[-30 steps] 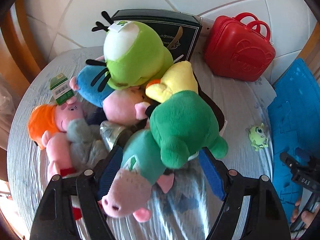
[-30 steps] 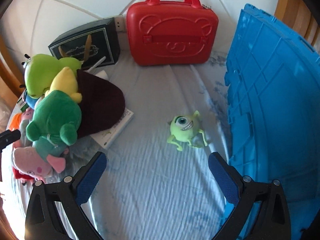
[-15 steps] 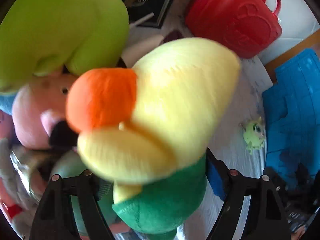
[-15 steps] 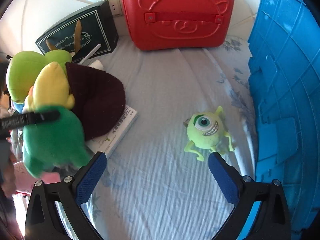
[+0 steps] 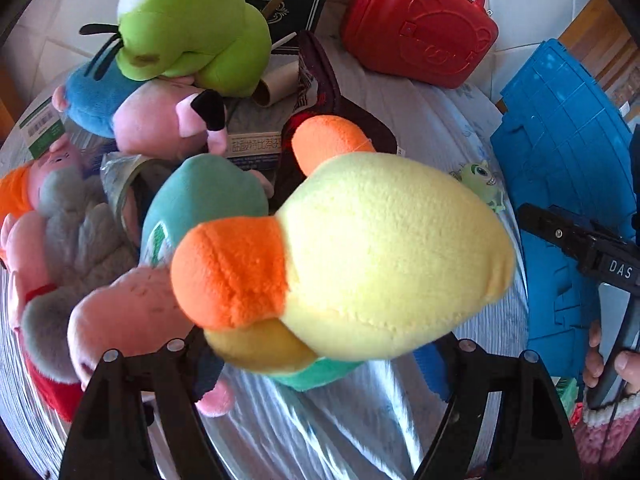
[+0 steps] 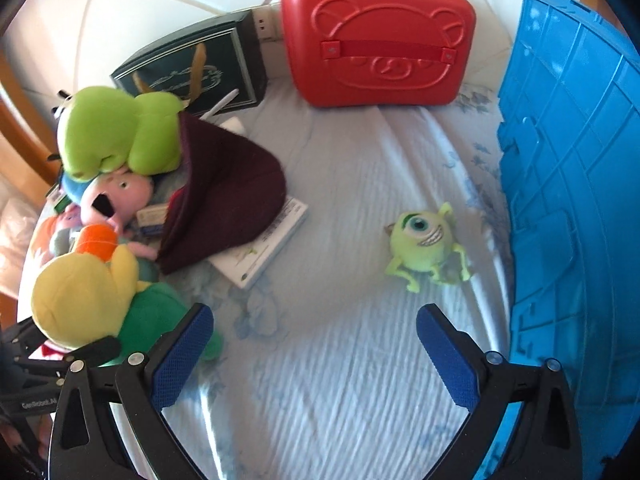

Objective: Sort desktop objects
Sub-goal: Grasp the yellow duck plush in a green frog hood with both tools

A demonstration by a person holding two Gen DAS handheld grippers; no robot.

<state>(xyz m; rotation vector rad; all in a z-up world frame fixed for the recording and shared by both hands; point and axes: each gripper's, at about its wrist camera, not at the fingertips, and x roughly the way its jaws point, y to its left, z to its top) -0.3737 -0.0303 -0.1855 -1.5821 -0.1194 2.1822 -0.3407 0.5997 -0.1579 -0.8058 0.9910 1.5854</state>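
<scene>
You had the yellow-and-green plush (image 5: 384,252) clamped in your left gripper's (image 5: 316,364) fingers, lifted above the desk (image 6: 340,360); next, carry it to the blue crate (image 6: 580,184). Your right gripper (image 6: 312,344) hung wide open, empty.

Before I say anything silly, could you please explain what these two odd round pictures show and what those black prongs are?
Each picture comes from a fisheye camera on a hand-held two-finger gripper; no robot, a person holds one in each hand. The black prongs are the gripper fingers. The left gripper grips a yellow duck plush in green clothes. The right gripper is open and empty, above a small one-eyed green monster toy. On the pale cloth lie a pile of plush toys, a maroon hat, a book, a red case, a dark box and a blue crate.
</scene>
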